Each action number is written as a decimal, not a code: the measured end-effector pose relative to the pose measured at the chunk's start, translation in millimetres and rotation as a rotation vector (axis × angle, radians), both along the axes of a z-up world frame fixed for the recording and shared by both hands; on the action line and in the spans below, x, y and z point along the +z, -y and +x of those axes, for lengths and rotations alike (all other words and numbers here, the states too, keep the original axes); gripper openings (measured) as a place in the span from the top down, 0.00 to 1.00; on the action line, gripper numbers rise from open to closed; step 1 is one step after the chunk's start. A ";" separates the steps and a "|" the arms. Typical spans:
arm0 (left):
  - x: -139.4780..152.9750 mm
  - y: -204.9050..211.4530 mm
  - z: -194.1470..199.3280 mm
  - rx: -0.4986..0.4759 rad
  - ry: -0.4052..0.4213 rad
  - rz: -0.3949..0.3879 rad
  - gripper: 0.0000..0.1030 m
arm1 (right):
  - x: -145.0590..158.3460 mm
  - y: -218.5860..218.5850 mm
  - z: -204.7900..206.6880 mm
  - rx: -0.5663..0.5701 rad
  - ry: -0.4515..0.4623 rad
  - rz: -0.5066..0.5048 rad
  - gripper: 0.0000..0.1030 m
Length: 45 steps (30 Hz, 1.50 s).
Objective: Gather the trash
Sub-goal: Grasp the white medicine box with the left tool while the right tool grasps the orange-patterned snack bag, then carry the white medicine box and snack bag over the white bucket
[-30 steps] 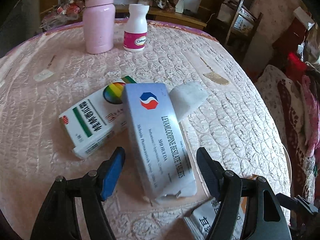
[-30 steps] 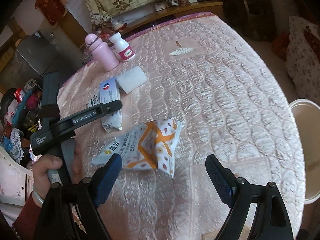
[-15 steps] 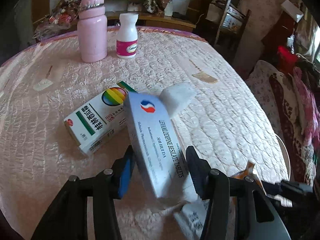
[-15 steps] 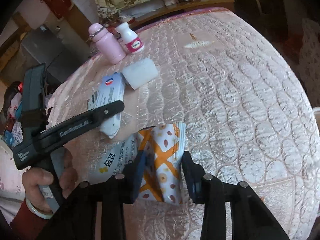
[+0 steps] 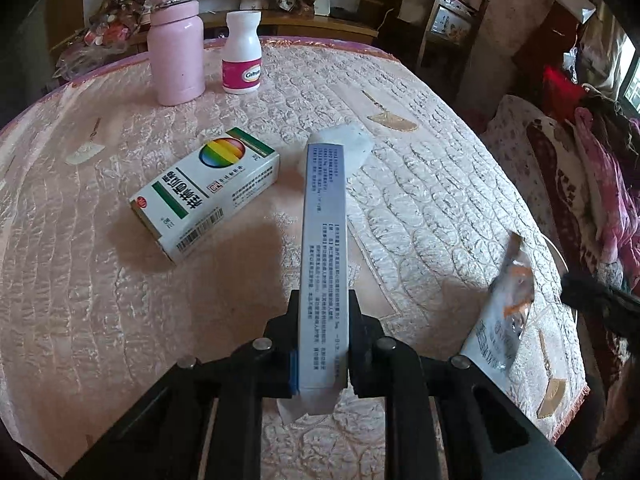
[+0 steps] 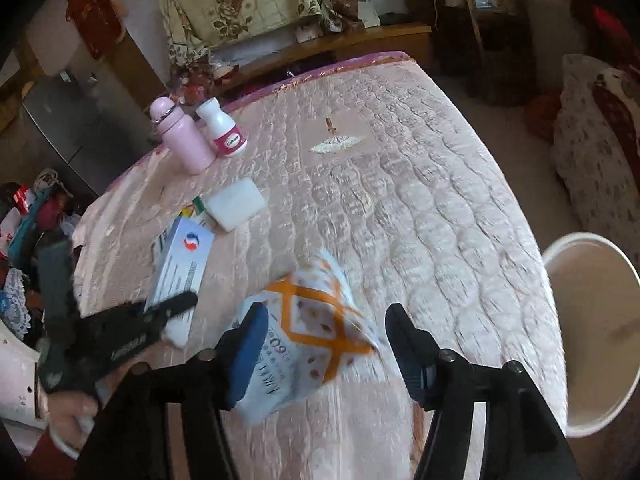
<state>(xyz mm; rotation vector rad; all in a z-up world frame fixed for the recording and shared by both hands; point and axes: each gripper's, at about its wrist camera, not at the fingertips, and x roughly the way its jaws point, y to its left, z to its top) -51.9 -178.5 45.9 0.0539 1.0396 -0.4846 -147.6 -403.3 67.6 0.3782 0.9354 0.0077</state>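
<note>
Setting: a round table (image 5: 420, 184) covered in a pink quilted cloth, inside a cluttered room.
Left gripper (image 5: 323, 344): its two black fingers are pressed tight on the near end of a long silver-blue medicine box (image 5: 323, 248); the box stands on its narrow edge, pointing away from the camera, lifted off the cloth.
Right gripper (image 6: 326, 344): its jaws are opening; an orange-and-white snack bag (image 6: 308, 340) sits between them, against the blue pad (image 6: 244, 356) on the left finger and clear of the right finger. The bag looks blurred.
Other trash: a white and green medicine carton (image 5: 206, 192) with a rainbow circle lies flat left of the held box; a small white packet (image 5: 344, 148) lies just beyond the box's far end.
Far edge of table: a pink bottle (image 5: 176, 44) and a white pill bottle (image 5: 242, 54) stand upright, side by side.
Bin: a white bucket (image 6: 624, 336) stands on the floor just beside the table's right edge, in the right wrist view.
Person: a hand (image 6: 70, 408) grips the left gripper's handle.
</note>
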 end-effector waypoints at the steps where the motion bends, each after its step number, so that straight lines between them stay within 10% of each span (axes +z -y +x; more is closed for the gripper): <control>1: 0.9 -1.1 -0.2 0.001 0.000 -0.002 0.81 | 0.9 0.3 -6.1 0.011 -0.011 0.005 0.37; 13: 3.1 -11.0 -9.3 0.013 0.009 0.010 0.81 | -42.2 -31.1 19.8 -0.029 -0.130 0.146 0.22; 27: 2.6 -32.4 -11.7 0.057 -0.005 -0.019 0.81 | -48.7 -88.8 65.4 0.099 -0.099 -0.154 0.21; 28: 2.9 -30.3 -12.7 0.052 -0.007 -0.024 0.81 | -49.8 -90.7 65.5 0.113 -0.098 -0.172 0.22; 30: 4.5 -24.6 -13.2 0.041 -0.012 -0.038 0.81 | -47.9 -91.1 59.5 0.127 -0.076 -0.200 0.62; 33: 8.4 -14.1 -17.7 0.018 -0.011 -0.053 0.81 | -40.1 -75.0 48.9 0.130 -0.047 -0.115 0.73; 45: 22.6 68.6 -43.3 -0.118 -0.007 -0.088 0.81 | -6.7 10.5 -10.3 0.013 0.038 -0.024 0.77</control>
